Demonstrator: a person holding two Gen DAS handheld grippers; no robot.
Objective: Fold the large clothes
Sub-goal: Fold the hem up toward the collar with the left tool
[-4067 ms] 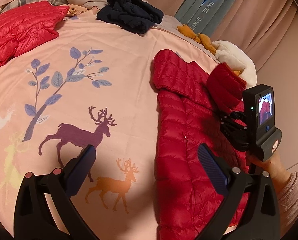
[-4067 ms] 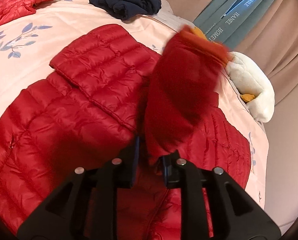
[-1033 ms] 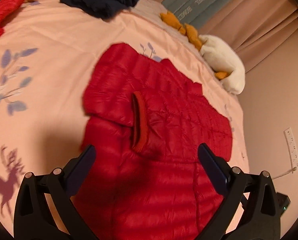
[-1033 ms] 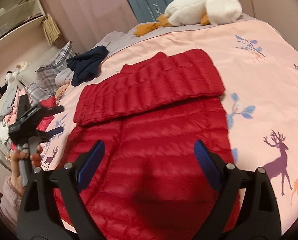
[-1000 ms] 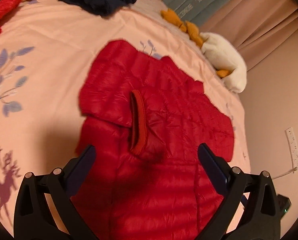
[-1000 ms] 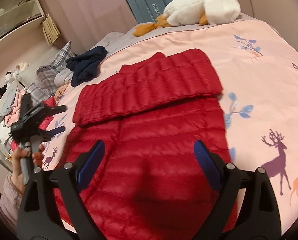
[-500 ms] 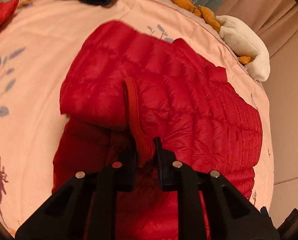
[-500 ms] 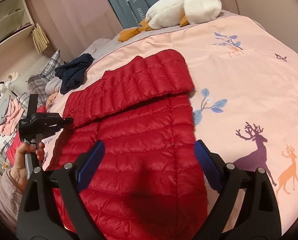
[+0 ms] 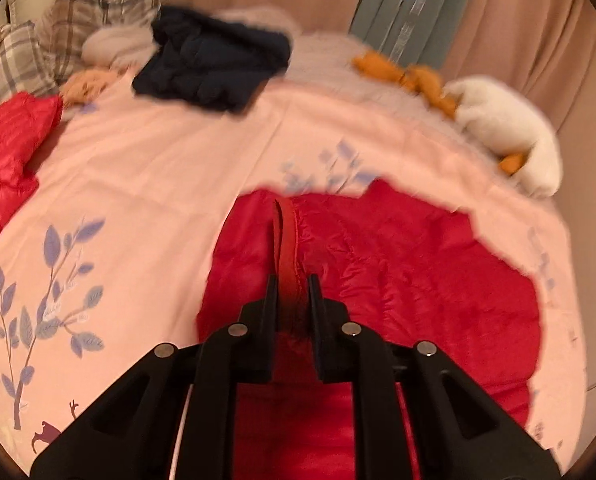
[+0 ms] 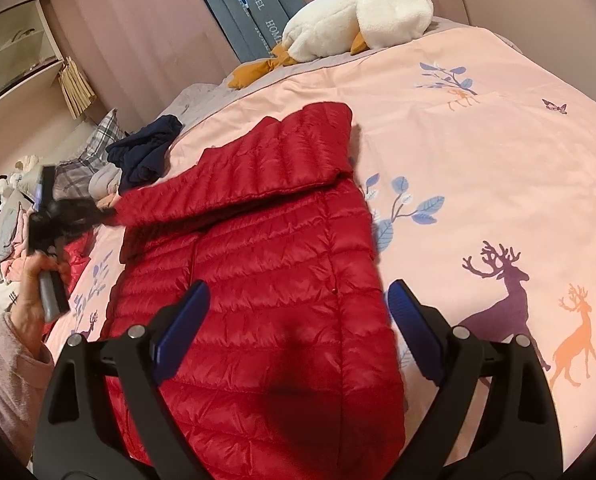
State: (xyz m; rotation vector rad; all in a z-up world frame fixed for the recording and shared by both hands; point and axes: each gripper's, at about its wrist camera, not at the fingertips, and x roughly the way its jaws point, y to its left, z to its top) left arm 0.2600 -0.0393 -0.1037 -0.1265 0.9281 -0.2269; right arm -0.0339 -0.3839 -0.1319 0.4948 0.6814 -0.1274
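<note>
We are pinching the red quilted down jacket's cuff, seemingly lifted, with the left gripper; right gripper fingers are spreading wide above the pink deer-print bedspread.

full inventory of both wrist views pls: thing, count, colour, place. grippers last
jacket: 1, red, spread mid-bed, one sleeve folded across the chest
cuff: 1, darker red, lifted off the jacket
second jacket: 1, red, left edge of bed
dark garment: 1, navy, heaped at far side of bed
plush goose: 1, white with orange feet, far right corner of bed
pillows: plaid grey, count unclear, far left
duvet: 1, pink with deer and leaf print, under everything
curtain: blue-grey, lettered, behind the bed
left gripper: black, shut on cuff
right gripper: black with blue pads, open above the jacket hem
</note>
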